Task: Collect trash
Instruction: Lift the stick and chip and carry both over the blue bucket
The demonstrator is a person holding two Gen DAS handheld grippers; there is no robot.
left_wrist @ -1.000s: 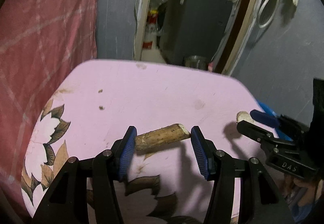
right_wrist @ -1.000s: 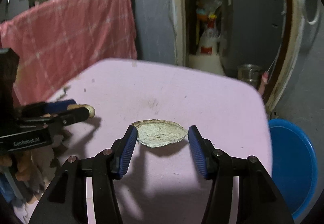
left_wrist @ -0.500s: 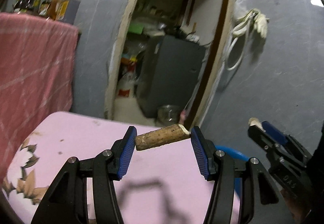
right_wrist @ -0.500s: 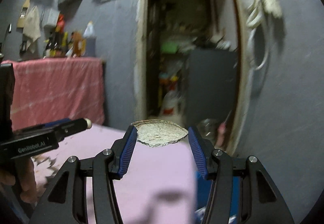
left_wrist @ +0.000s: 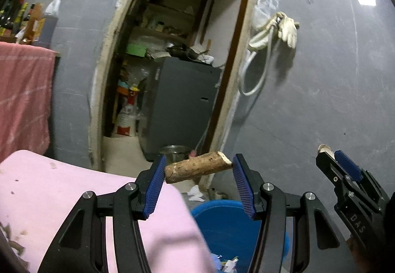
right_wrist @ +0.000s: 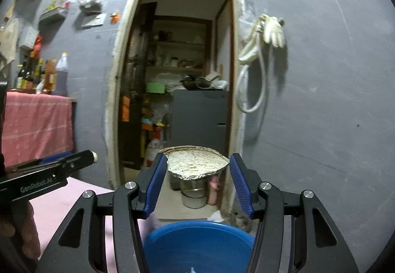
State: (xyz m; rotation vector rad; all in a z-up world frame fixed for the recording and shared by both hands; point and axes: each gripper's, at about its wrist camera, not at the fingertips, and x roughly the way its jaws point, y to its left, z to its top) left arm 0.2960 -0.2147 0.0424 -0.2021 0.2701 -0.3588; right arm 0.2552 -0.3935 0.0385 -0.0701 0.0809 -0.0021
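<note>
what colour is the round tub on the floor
Blue; the round plastic tub shows best in the right wrist view.

The blue tub [left_wrist: 222, 228] is partly hidden behind the bench's [left_wrist: 74, 199] corner and the gripper [left_wrist: 198, 170], and cut off by the lower edge. The scraps [left_wrist: 228, 264] in it are too small to identify. The doorway shelves [right_wrist: 177, 61] are blurred.

Surface [left_wrist: 74, 199] pink; bucket [right_wrist: 197, 245] blue; root [left_wrist: 197, 168] brown; peel [right_wrist: 196, 162] pale speckled; wall [left_wrist: 321, 75] grey; cloth [right_wrist: 37, 125] red, checked
</note>
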